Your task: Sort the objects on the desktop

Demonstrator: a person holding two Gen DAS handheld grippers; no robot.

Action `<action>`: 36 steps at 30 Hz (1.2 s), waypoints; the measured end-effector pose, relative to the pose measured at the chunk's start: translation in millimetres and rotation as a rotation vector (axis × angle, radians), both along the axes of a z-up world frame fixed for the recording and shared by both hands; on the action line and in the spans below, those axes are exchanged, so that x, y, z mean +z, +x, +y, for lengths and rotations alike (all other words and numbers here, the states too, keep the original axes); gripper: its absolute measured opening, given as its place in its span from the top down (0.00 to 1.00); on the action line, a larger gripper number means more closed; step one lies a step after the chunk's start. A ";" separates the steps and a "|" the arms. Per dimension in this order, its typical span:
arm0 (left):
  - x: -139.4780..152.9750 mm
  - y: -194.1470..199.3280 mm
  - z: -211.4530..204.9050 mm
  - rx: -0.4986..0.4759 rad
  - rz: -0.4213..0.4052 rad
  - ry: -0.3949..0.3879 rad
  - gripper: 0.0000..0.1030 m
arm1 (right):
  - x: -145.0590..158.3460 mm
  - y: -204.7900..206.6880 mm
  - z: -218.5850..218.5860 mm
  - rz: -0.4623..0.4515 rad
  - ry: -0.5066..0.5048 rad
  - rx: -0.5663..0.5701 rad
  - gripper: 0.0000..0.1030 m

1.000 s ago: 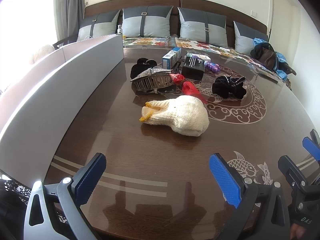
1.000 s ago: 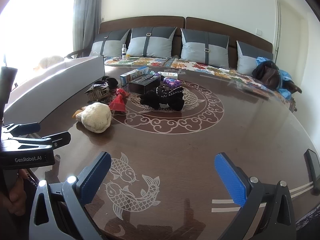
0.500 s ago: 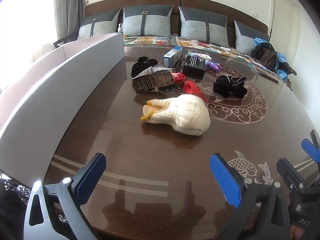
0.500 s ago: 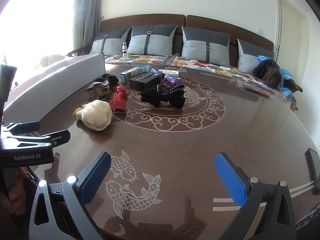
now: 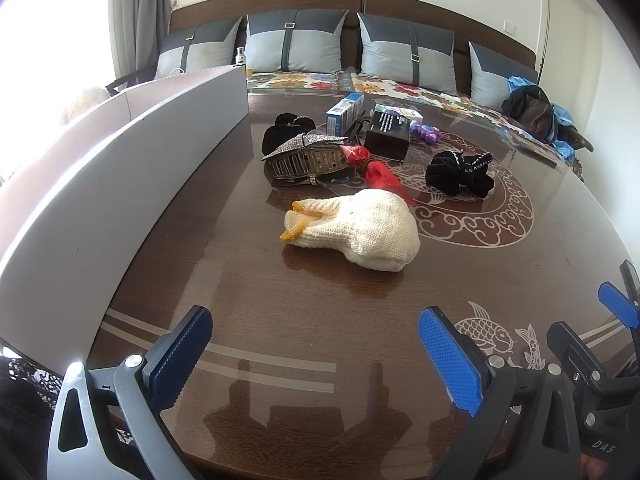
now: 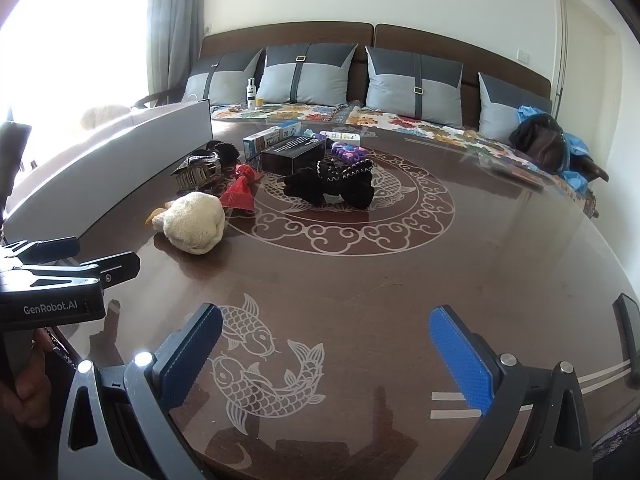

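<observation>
A cream knitted duck toy (image 5: 360,227) lies on the dark wooden table, ahead of my open, empty left gripper (image 5: 316,354). Behind it sit a rhinestone hair claw (image 5: 308,158), a red tasselled item (image 5: 378,172), a black scrunchie (image 5: 460,172), a black box (image 5: 389,136), a blue-and-white box (image 5: 344,109) and a purple toy (image 5: 427,133). My right gripper (image 6: 326,354) is open and empty over the koi inlay near the table's front. The duck toy (image 6: 196,222) and black scrunchie (image 6: 332,184) also show in the right wrist view.
A long white open box (image 5: 120,168) runs along the table's left side. A sofa with grey cushions (image 5: 404,52) stands behind the table. My left gripper body (image 6: 60,284) shows at the right view's left edge, and the right gripper's tips (image 5: 618,312) at the left view's right edge.
Both grippers have edged slightly forward toward the objects. Nothing on the table has moved, and both grippers stay open.
</observation>
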State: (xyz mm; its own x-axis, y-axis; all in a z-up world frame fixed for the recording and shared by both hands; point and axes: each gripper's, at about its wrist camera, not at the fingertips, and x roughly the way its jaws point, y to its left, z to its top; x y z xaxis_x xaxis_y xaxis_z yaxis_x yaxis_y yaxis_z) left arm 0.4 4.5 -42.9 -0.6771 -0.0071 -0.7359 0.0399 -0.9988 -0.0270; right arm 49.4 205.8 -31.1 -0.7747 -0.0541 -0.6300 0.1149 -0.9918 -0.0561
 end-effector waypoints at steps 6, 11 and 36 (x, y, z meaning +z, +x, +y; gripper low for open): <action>-0.5 0.1 0.7 0.000 -0.002 0.001 0.00 | -1.5 -0.4 -0.3 -0.004 0.000 0.000 0.00; -0.6 0.2 1.0 0.000 -0.003 0.002 0.00 | -1.7 -0.4 -0.5 -0.004 -0.001 0.000 0.00; -0.8 0.1 0.7 -0.001 -0.004 0.002 0.00 | -3.5 -0.5 2.2 -0.017 -0.003 -0.003 0.00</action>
